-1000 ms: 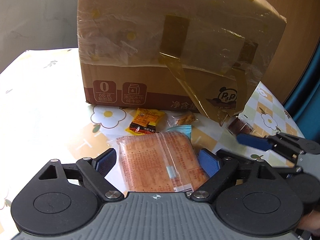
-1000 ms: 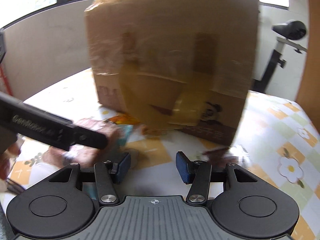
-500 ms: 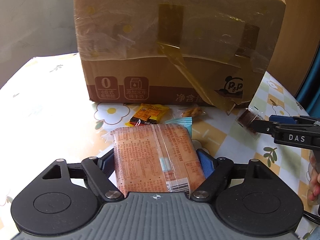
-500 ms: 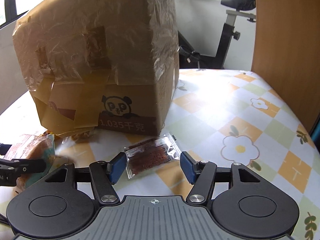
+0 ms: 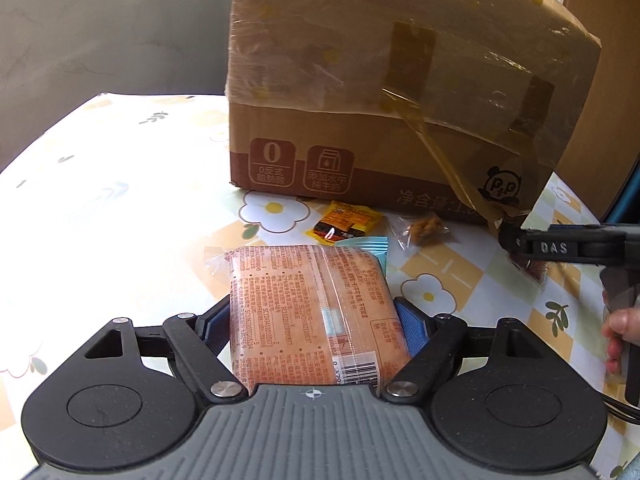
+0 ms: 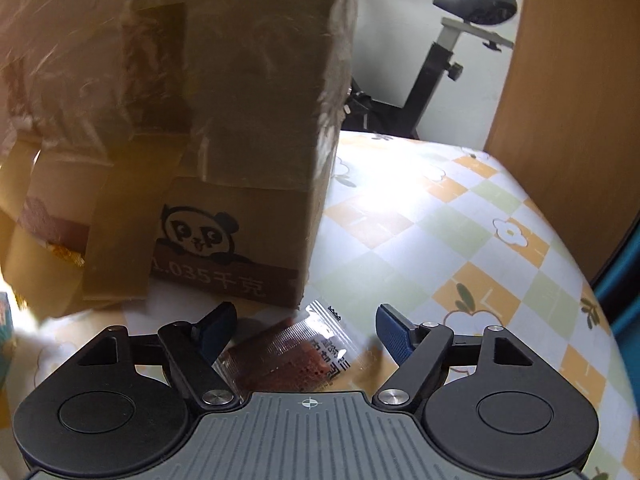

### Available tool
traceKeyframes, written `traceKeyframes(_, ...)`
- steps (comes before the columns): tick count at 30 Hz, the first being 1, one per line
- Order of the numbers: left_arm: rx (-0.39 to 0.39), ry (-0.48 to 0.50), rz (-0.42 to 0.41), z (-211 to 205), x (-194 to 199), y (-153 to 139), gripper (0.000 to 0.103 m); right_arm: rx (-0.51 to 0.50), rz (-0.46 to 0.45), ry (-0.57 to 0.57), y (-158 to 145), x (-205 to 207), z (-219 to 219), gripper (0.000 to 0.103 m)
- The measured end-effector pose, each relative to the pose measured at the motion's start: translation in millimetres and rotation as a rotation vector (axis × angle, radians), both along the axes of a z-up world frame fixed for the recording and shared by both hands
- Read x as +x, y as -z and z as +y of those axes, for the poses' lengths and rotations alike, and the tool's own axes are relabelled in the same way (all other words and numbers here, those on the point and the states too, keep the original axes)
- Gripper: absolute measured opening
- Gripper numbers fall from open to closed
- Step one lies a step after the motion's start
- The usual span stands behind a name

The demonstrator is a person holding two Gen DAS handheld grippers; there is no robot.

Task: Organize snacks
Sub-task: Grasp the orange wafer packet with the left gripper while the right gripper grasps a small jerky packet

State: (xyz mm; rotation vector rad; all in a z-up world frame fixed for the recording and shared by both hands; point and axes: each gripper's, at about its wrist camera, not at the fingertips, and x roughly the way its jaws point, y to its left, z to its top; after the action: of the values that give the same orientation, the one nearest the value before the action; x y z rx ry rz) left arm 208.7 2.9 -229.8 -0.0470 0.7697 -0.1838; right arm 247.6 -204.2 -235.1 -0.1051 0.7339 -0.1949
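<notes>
orange packet [image 5: 308, 312], brown box [image 5: 392, 92], floral checked tablecloth [image 6: 460, 240]

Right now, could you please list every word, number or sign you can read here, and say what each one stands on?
"0", above small print I cannot make out: cardboard box, front.
"净含量": box front, lower edge.
"1.035千克": box, under the panda logo.
"DAS": right claw.
Orange snack packet in the left claw: print and barcode too small.
Dark snack sachet: characters blurred.

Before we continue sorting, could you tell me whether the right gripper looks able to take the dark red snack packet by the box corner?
Probably yes: the right gripper is open, the dark red snack packet lies flat between its fingers, and the cardboard box stands just behind.
</notes>
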Motion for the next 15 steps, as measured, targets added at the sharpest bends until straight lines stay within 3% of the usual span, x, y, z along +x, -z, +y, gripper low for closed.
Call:
traceKeyframes(6, -0.026, -0.023, -0.007, 12, -3, 1, 0.084, 0.005, -0.012, -0.032, 2, -31, -6, 0.077)
traceKeyframes(11, -0.031, -0.027, -0.008, 11, -5, -1, 0.084, 0.069, -0.008, 0.043, 0, -47, -29, 0.080)
traceKeyframes(15, -0.035, -0.028, -0.016, 11, -6, 0, 0.084, 0.076, -0.016, 0.039, -1, -50, -35, 0.074)
